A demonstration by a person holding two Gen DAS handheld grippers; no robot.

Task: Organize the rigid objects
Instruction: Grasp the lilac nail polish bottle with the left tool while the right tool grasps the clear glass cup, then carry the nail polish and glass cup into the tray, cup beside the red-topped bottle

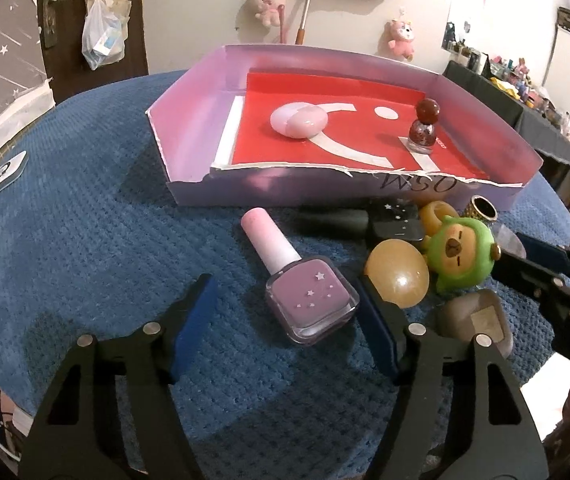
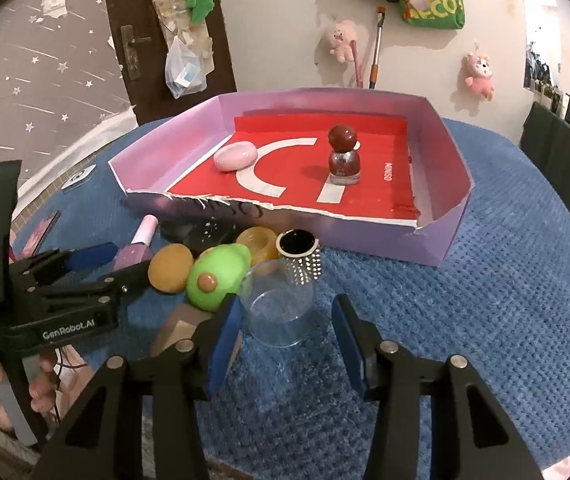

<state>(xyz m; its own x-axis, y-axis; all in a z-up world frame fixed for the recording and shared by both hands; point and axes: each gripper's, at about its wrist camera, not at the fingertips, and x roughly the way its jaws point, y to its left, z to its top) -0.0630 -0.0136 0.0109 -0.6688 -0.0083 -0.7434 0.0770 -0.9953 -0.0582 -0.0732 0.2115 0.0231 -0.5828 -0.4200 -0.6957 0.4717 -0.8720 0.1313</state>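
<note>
A purple nail polish bottle (image 1: 299,286) with a pink cap lies on the blue cloth between the open fingers of my left gripper (image 1: 285,300). My right gripper (image 2: 285,320) is open around a clear glass cup (image 2: 279,306). Beside these lie an amber ball (image 1: 397,278), a green toy figure (image 1: 461,254), a dark polish bottle (image 1: 369,222), an amber ring (image 2: 259,242) and a studded ring (image 2: 301,258). The lilac box (image 1: 189,196) with a red floor holds a pink pebble-shaped case (image 1: 299,120) and a red polish bottle (image 1: 423,128).
A grey-brown block (image 1: 473,320) lies right of my left gripper. Cards (image 1: 3,174) lie at the table's left edge. A door, wall and hanging plush toys (image 2: 341,42) stand behind the box. A dark table with clutter (image 1: 525,92) is at far right.
</note>
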